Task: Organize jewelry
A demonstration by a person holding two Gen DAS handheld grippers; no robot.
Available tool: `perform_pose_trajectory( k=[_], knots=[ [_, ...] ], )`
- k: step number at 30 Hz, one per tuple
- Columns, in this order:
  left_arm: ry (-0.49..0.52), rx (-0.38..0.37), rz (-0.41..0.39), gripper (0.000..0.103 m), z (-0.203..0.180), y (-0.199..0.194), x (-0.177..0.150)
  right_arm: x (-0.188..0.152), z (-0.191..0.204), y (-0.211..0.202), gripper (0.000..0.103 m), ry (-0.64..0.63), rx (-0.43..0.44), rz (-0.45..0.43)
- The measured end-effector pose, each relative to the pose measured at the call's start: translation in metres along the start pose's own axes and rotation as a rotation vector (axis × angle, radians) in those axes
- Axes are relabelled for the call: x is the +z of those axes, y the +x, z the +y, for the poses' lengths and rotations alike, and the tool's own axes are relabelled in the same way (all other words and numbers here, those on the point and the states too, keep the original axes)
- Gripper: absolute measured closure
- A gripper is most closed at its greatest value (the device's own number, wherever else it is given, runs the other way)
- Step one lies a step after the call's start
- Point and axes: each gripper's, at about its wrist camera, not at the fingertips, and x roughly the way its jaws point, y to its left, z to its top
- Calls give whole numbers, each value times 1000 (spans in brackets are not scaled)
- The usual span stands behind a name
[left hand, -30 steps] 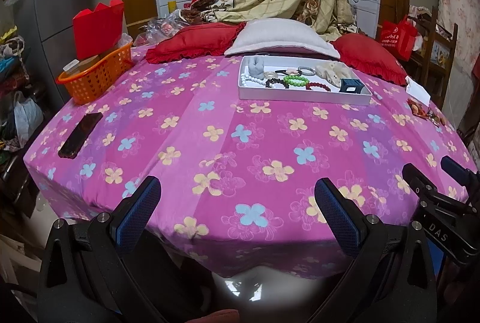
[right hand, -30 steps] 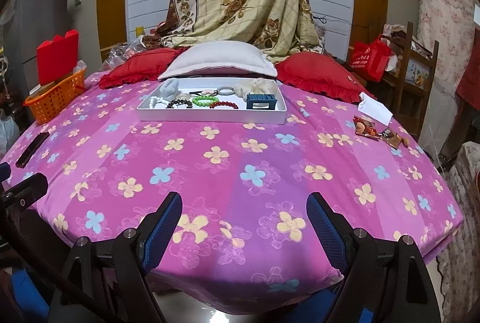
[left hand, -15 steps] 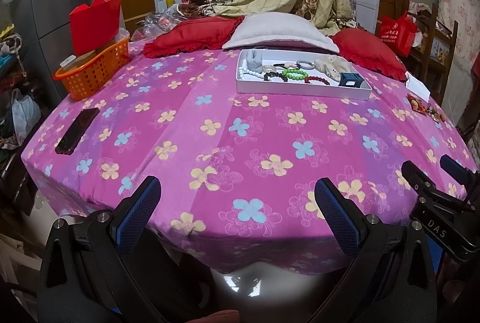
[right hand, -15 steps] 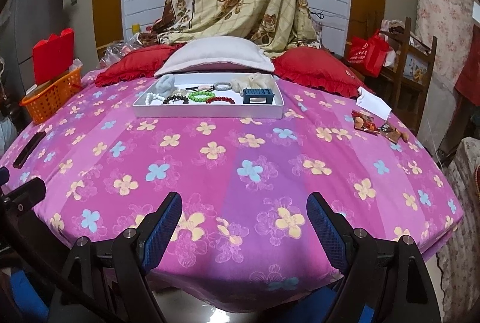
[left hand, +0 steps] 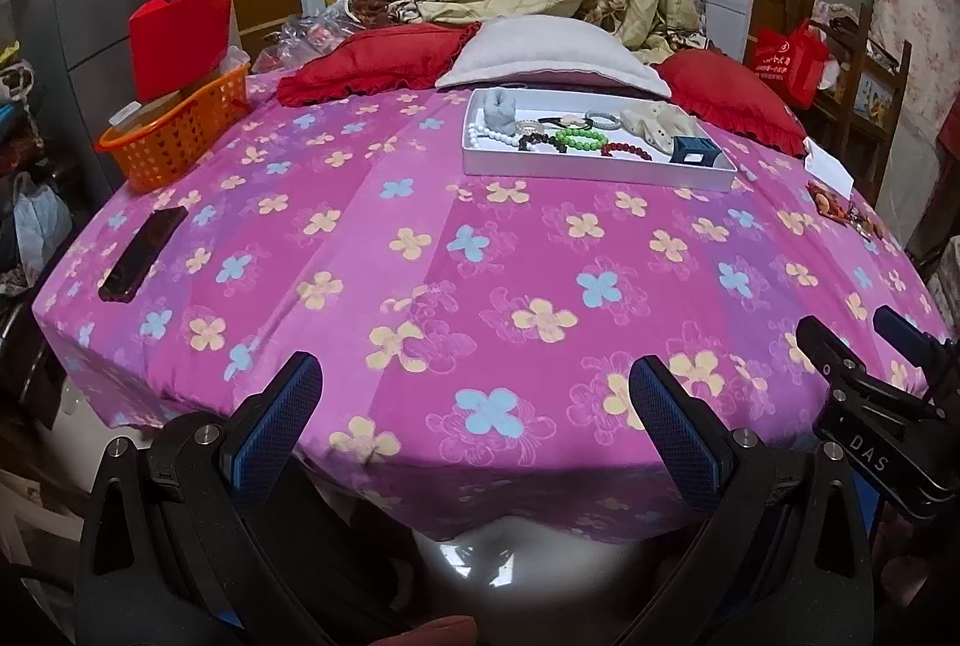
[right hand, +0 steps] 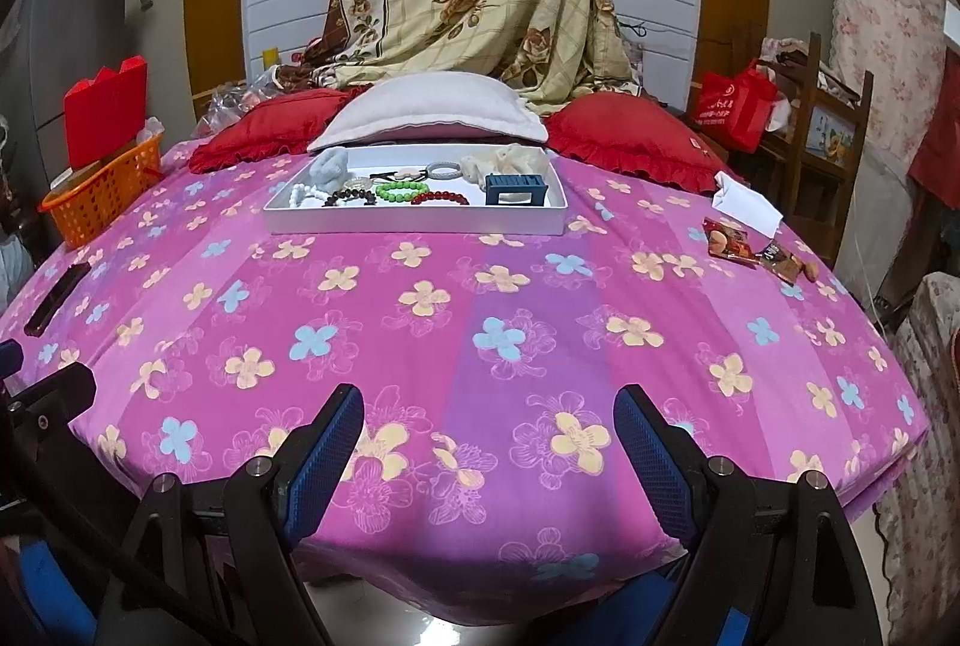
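Observation:
A white tray (left hand: 594,169) (right hand: 414,224) lies at the far side of the pink flowered bed. It holds a green bead bracelet (left hand: 581,140) (right hand: 398,191), a red bead bracelet (left hand: 627,150) (right hand: 440,197), a dark bead bracelet (right hand: 350,196), white beads (right hand: 303,193), a grey cloth piece (right hand: 329,167), a beige scrunchie (right hand: 510,159) and a blue stand (left hand: 693,152) (right hand: 516,190). My left gripper (left hand: 474,382) and right gripper (right hand: 487,421) are open and empty, at the bed's near edge, far from the tray.
An orange basket (left hand: 174,135) with a red box stands at the left edge. A black phone (left hand: 143,253) lies front left. Snack packets (right hand: 756,250) and a white paper (right hand: 747,202) lie right. Red and white pillows (right hand: 432,111) sit behind the tray.
Both grippers have moved forward and slightly up toward the bed, so the tray looks a little nearer. Both stay open and empty.

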Motion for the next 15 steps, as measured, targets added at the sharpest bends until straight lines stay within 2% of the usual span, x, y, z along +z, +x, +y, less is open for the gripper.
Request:
perform_pose_trajectory(
  k=[15],
  knots=[
    [9, -4, 20, 0, -1, 3, 0, -3, -4, 4, 19, 12, -1, 12]
  ],
)
